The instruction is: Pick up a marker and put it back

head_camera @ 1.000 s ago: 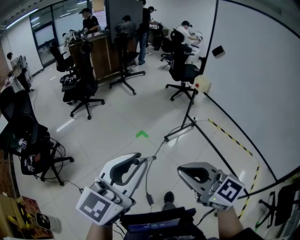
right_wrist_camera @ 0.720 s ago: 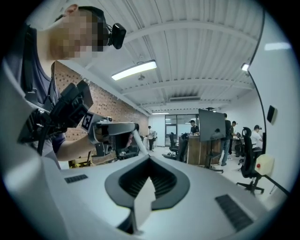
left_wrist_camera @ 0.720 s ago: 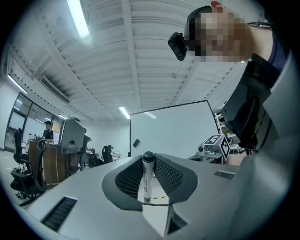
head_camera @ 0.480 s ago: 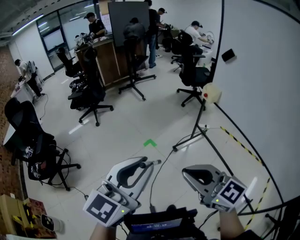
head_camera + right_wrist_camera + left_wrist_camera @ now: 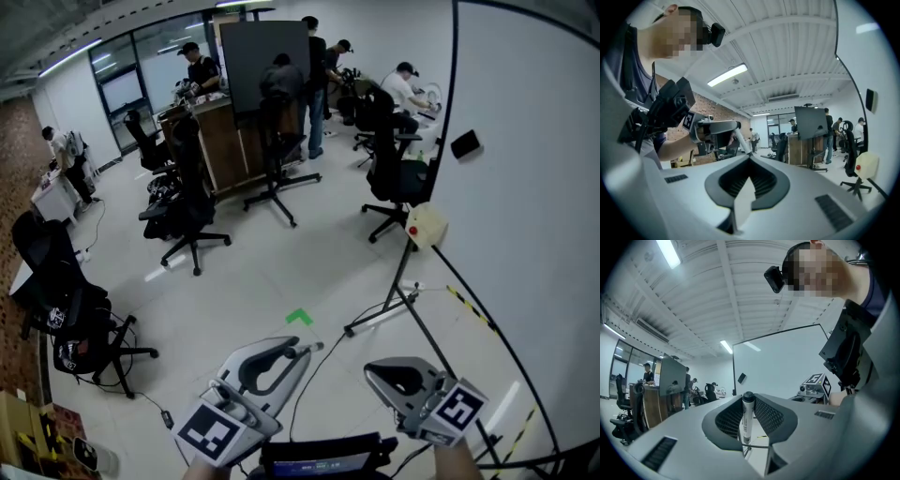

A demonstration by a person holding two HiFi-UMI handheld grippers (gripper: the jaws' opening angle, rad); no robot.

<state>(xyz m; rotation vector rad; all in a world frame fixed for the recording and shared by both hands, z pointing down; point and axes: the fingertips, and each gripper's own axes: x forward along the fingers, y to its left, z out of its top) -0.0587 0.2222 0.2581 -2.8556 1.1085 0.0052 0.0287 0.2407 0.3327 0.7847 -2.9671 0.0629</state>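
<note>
A white marker (image 5: 746, 420) with a black cap stands upright between the pads of my left gripper (image 5: 748, 399), which is shut on it. In the head view the marker (image 5: 310, 348) pokes out past the left gripper (image 5: 296, 350) at the bottom middle. My right gripper (image 5: 372, 371) hangs beside it, shut, with nothing held. In the right gripper view its jaws meet at the tip (image 5: 750, 158), and the left gripper (image 5: 717, 127) with the marker (image 5: 740, 140) shows beyond. Both grippers are held level above the floor, left of the whiteboard (image 5: 534, 206).
The whiteboard stands on a wheeled stand (image 5: 392, 315), with a black eraser (image 5: 465, 143) stuck to it. Office chairs (image 5: 187, 220) stand ahead and at the left (image 5: 70, 323). Several people work at a desk (image 5: 220, 141) at the back. A green mark (image 5: 298, 317) is on the floor.
The floor mark, the chairs and the whiteboard stand have slid down the head view as both grippers travel together across the room. The marker stays in the left gripper.
</note>
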